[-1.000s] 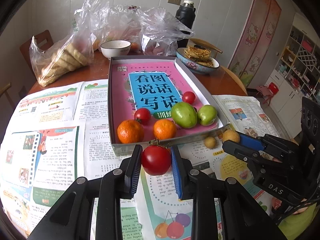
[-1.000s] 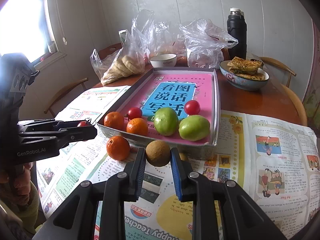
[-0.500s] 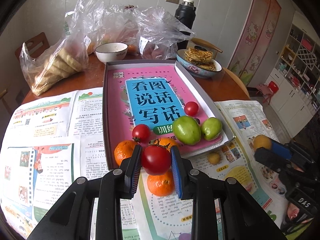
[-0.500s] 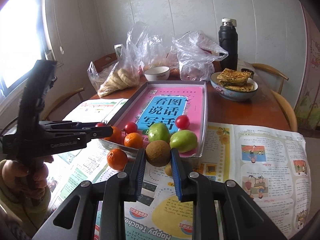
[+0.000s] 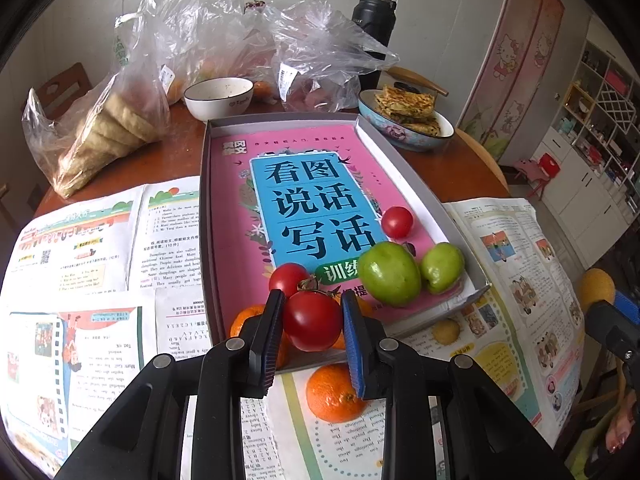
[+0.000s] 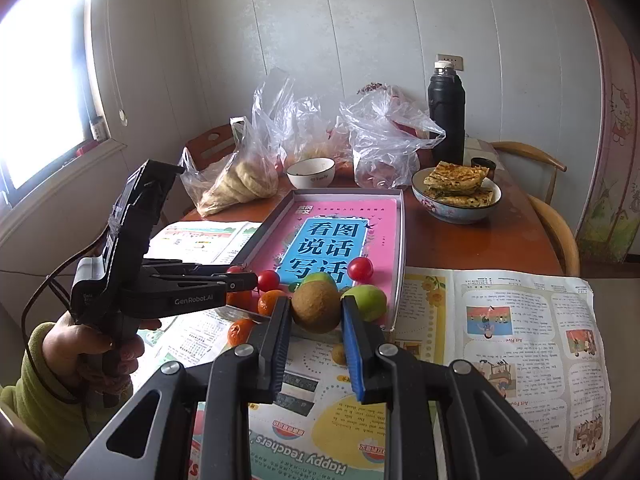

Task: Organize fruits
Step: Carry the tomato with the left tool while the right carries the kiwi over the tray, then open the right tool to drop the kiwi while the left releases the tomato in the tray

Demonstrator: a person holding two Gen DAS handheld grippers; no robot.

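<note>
1. Tomato [image 5: 313, 321]: red, round, held clamped between the two pads of the left gripper [image 5: 313, 334], jaws closed to the fruit's width. Held in the air over the near end of the tray [image 5: 206, 216].
2. Tomato, orientation: green stem cap at its top far side, pointing up and away from the gripper. Near-spherical, so no long axis to speak of.
3. Kiwi [image 6: 316, 306]: brown, oval, pinched between the pads of the right gripper [image 6: 316, 320], jaws partly closed to fit it. Held above the newspaper [image 6: 500, 320], just short of the tray's near edge.
4. Kiwi, orientation: the long axis looks roughly crosswise between the pads, though the fisheye makes this uncertain.
5. Key relation: the tray lies straight ahead of both grippers, long axis running away from them. The left gripper seems nearer, its fruit already over the near rim; judged likely to release first.
6. Tray contents at near end: two green fruits [image 5: 390, 274], two small tomatoes [image 5: 397, 222], oranges partly hidden behind the left gripper.
7. Loose on the newspaper: one orange [image 5: 330, 394] below the left gripper; one small yellowish fruit [image 5: 446, 330] beside the tray's near edge.
8. Risk, judged: round fruit may roll on the glossy book lining the tray.
</note>
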